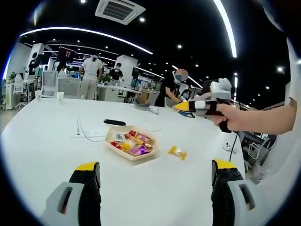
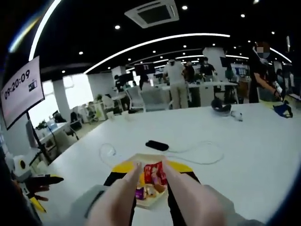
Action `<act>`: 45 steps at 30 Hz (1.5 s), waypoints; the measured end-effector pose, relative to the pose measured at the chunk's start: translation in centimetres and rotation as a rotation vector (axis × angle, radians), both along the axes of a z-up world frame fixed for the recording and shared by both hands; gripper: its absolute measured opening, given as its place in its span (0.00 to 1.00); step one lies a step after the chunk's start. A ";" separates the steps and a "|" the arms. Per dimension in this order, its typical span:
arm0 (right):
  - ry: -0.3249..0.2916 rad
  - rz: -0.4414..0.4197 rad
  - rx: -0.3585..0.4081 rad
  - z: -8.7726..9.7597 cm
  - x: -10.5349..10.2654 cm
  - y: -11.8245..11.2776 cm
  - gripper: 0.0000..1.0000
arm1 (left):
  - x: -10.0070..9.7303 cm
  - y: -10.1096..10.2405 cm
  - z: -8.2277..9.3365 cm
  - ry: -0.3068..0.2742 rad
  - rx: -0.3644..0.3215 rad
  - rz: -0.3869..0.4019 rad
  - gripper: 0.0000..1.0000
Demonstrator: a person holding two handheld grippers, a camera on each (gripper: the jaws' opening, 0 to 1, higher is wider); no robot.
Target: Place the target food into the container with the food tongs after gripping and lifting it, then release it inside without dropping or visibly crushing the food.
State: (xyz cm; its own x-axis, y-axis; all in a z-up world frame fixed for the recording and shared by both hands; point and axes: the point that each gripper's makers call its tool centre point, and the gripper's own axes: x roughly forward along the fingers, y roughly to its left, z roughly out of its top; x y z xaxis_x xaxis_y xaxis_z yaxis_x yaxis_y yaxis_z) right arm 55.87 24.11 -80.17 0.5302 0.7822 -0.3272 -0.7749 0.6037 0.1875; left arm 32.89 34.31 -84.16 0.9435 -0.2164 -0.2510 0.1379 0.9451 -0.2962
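An open-plan office with ring-shaped ceiling lights lay behind a broad white bench point(image 1: 42, 141), where people stood at desks in the distance. Near the middle of the bench sat a shallow cream paper tray point(image 1: 133, 143) heaped with bright wrapped sweets point(image 1: 134, 142), and just beside it, at about three o'clock in the left gripper view, lay a single yellow-wrapped candy point(image 1: 178, 152), apart from the tray's rim. A black oblong device point(image 1: 114, 122) and a white cable point(image 1: 87, 133) lay beyond the tray at about eleven o'clock. The left tool point(image 1: 155, 172) was spread wide, nothing between its yellow-tipped jaws, with the tray ahead at roughly twelve o'clock. The right tool point(image 1: 188, 106), held aloft in a hand point(image 1: 233, 117), hung above the bench at two o'clock; in the right gripper view point(image 2: 150, 181) the tray point(image 2: 141, 203) sat directly between its tips, sweets point(image 2: 154, 174) framed in the gap, though I could not tell whether it pinched any of them. The right tool looked the nearer to the food. No tongs could be made out.
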 end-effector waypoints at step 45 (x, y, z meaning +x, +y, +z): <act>0.040 -0.020 -0.098 -2.4 -1.5 -3.3 0.29 | 0.1 -0.4 -0.3 0.016 0.003 -0.032 0.99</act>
